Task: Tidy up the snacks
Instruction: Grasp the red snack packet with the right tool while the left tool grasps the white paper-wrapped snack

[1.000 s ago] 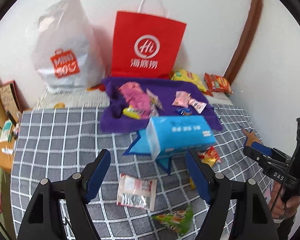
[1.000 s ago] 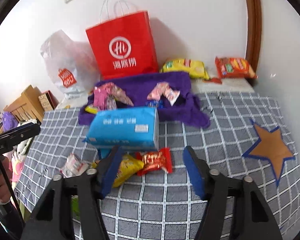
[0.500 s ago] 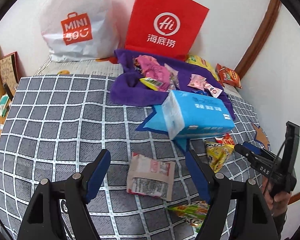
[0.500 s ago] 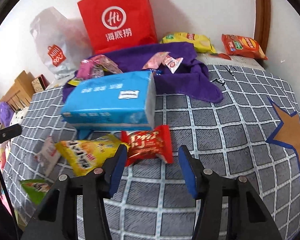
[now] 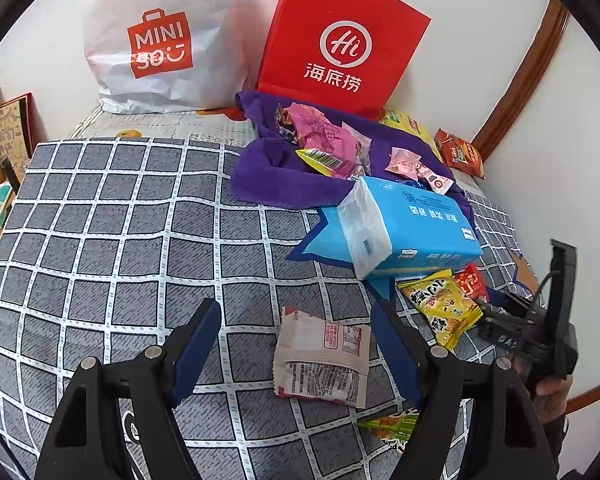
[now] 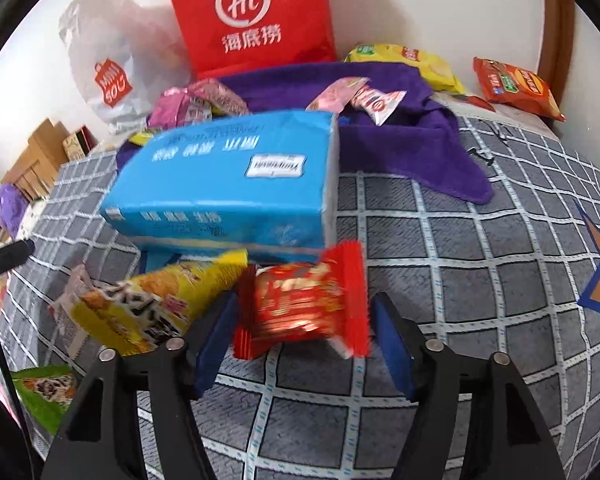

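Between the wide-open right gripper (image 6: 304,344) jaws lies the red packet (image 6: 300,312), touching the yellow bag (image 6: 156,304) on its left. Closing carelessly could pinch both. Left gripper (image 5: 296,356), also wide, hovers over the white packet (image 5: 322,360).

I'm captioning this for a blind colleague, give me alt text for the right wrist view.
The open right gripper straddles a red snack packet on a grey checked cloth, beside a yellow snack bag and in front of a blue tissue pack.

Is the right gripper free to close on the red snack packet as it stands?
Probably yes. The right gripper is open with the red snack packet between its fingers; the yellow snack packet crowds the left finger.
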The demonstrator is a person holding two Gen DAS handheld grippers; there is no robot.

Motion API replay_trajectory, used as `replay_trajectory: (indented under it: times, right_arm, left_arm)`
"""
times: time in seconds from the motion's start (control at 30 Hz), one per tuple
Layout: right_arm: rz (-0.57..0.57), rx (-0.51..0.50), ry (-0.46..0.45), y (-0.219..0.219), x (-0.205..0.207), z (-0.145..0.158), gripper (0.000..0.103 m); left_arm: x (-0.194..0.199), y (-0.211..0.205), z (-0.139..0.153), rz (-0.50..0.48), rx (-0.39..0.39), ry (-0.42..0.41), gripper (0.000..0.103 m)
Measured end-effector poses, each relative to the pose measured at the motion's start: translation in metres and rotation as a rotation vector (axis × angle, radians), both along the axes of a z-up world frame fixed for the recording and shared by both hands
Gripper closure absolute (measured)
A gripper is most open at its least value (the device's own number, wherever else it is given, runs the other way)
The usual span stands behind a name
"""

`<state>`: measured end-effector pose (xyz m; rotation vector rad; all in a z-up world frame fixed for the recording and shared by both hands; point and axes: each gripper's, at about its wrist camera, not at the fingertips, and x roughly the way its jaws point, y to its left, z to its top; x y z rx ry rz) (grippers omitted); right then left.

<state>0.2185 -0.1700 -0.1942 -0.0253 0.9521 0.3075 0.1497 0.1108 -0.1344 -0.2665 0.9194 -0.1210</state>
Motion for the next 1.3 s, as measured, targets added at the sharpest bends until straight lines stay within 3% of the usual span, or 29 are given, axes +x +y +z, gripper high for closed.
replay_trajectory:
  times: [0.13,0.3,0.6,0.77,1.0,1.3]
  right_arm:
    - [0.021,-0.074,-0.055,0.013,-0.004,-0.004,0.03]
    - [0.035,-0.067,-0.081,0.014,-0.011,0.0,0.058]
    - [0.04,-0.027,-0.119,0.003,-0.027,0.015,0.071]
    - [0.037,-0.006,-0.122,-0.004,-0.036,0.019,0.072]
    - [0.03,0.014,-0.134,-0.012,-0.05,0.023,0.073]
    - [0.043,0.021,-0.123,-0.017,-0.06,0.016,0.073]
  left_arm:
    - [0.0,-0.001,-0.002,-0.016,0.005,0.002,0.028]
    - [-0.002,-0.003,-0.007,-0.038,0.017,0.007,0.028]
    - [0.002,-0.014,-0.028,-0.094,0.034,0.059,0.028]
    - [0.0,-0.025,-0.042,-0.122,0.105,0.067,0.028]
    - [0.002,-0.037,-0.047,-0.169,0.14,0.06,0.025]
    - [0.001,-0.064,-0.053,-0.211,0.289,0.026,0.021]
